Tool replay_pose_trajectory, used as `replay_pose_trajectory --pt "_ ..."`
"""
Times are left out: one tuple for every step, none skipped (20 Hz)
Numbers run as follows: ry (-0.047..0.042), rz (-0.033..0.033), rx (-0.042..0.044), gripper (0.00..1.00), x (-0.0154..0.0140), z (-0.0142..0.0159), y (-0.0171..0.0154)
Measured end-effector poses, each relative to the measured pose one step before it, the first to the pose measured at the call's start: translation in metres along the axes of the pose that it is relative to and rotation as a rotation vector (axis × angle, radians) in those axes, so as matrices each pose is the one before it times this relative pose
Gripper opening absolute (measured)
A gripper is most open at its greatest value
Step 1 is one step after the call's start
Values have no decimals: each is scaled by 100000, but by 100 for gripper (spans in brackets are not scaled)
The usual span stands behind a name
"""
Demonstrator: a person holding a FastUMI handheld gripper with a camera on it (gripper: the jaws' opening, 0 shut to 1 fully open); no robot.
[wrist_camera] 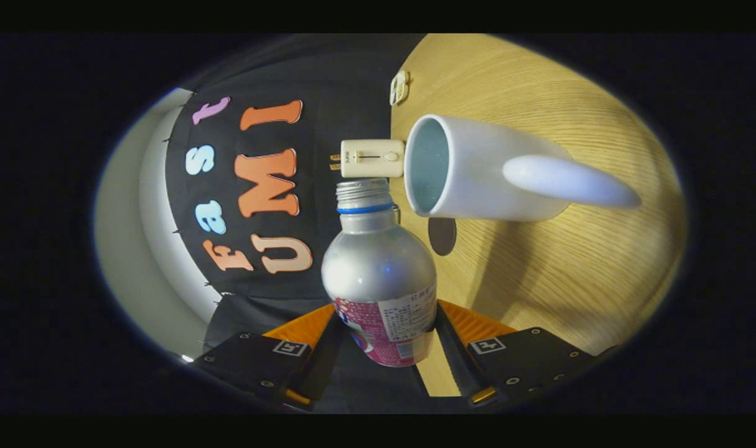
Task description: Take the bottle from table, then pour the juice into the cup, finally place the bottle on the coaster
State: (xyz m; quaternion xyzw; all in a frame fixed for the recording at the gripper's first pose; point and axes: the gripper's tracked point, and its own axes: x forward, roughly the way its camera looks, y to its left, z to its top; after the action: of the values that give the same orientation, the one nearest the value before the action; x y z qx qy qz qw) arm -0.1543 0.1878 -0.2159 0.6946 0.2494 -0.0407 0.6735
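Gripper view is showing the fingers (pixel 387 348) clamping the lower body of the bottle (pixel 381 274), one on each side, both pressing against the labelled part. The whole view is rolled sideways, so the hand is tipping the bottle toward the cup (pixel 477 168); the wooden surface (pixel 570 280) is standing almost upright beyond it. The bottle's threaded mouth, with no cap on it, is sitting just beside the cup's open rim, a little short of it. I judge the pouring step is under way; whether juice is flowing I cannot tell. Next the mouth needs carrying over the rim with more tilt. A small dark disc (pixel 442 236), perhaps the coaster, is lying on the surface behind the bottle.
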Motion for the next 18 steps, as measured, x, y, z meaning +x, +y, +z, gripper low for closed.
replay_pose_trajectory --pt "420 387 1214 79 -52 10 264" --pt "421 52 1377 79 -236 -7 31" --pt "685 -845 612 79 280 -121 -161" --pt "472 -296 863 79 -98 112 -38" --pt "-231 -193 1387 79 -87 224 36" --pt "-39 61 1298 79 -86 137 7" --pt "104 186 1250 79 -80 -11 184" --pt "436 489 1242 79 -90 49 136" --pt "568 755 1447 79 -215 -126 189" --pt "862 524 1273 79 33 -150 238" --pt "647 313 1202 79 138 -89 167" --pt "420 82 855 79 -134 -77 110" --pt "254 -284 503 79 20 -30 -48" --pt "392 205 1208 79 -25 90 -32" --pt "665 -36 1268 79 -43 -51 -49" --pt "910 622 1765 79 -160 -177 72" --pt "1137 -514 991 79 25 -73 9" --pt "787 104 1881 79 -29 -144 25"
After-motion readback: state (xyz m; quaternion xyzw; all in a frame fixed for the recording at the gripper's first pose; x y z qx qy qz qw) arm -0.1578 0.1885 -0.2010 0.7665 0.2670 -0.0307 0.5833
